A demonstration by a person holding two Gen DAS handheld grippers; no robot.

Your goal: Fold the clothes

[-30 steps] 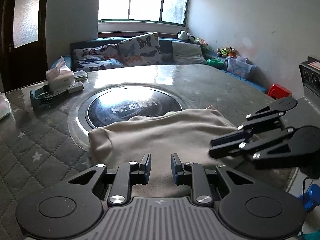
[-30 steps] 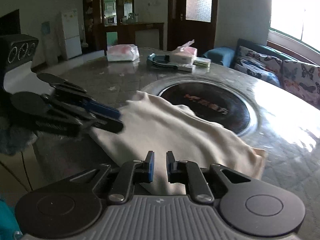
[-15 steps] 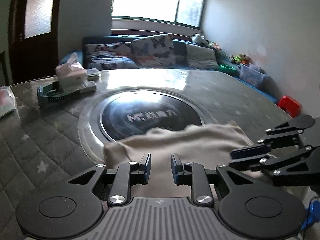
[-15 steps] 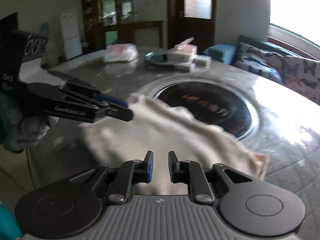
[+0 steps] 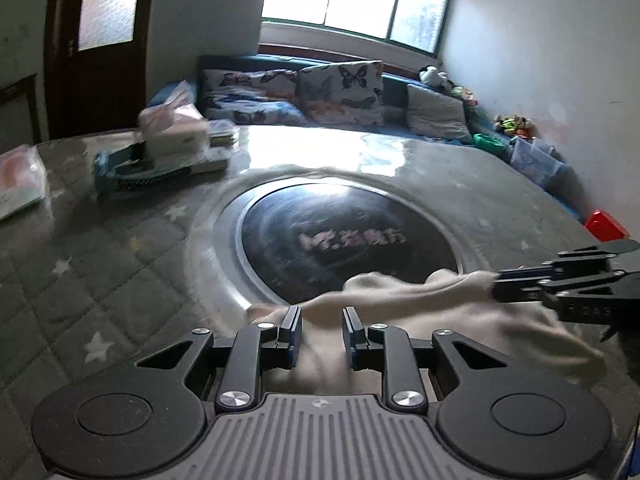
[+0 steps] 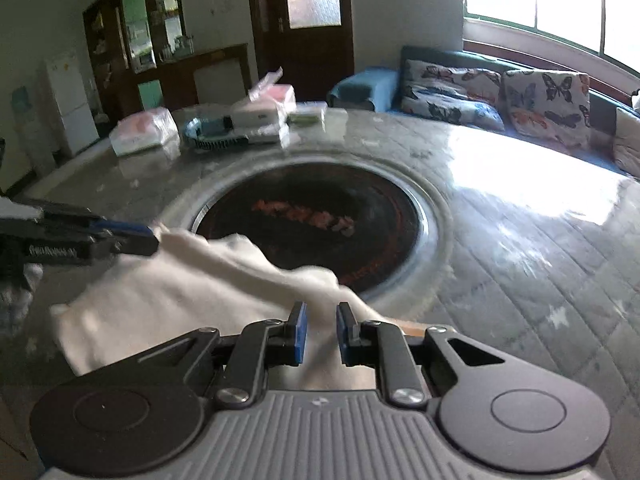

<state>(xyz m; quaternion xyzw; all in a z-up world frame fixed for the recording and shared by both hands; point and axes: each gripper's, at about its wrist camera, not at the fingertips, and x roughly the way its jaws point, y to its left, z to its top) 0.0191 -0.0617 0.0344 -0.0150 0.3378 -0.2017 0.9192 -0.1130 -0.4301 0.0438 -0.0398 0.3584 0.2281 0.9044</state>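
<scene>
A cream garment lies at the near edge of a round table, its near edge lifted. My left gripper is shut on one corner of it; it also shows in the right wrist view with cloth pinched at its tips. My right gripper is shut on the other corner; it shows in the left wrist view holding a raised fold. The cream garment hangs stretched between both grippers, just short of the black glass centre.
The table has a quilted grey cover. A tissue box, a blue tray and a plastic bag sit at its far side. A sofa with butterfly cushions stands behind.
Both grippers have risen and moved forward with the garment's near edge, lifting it off the table toward the black centre. The cloth is bunched and folding over.
</scene>
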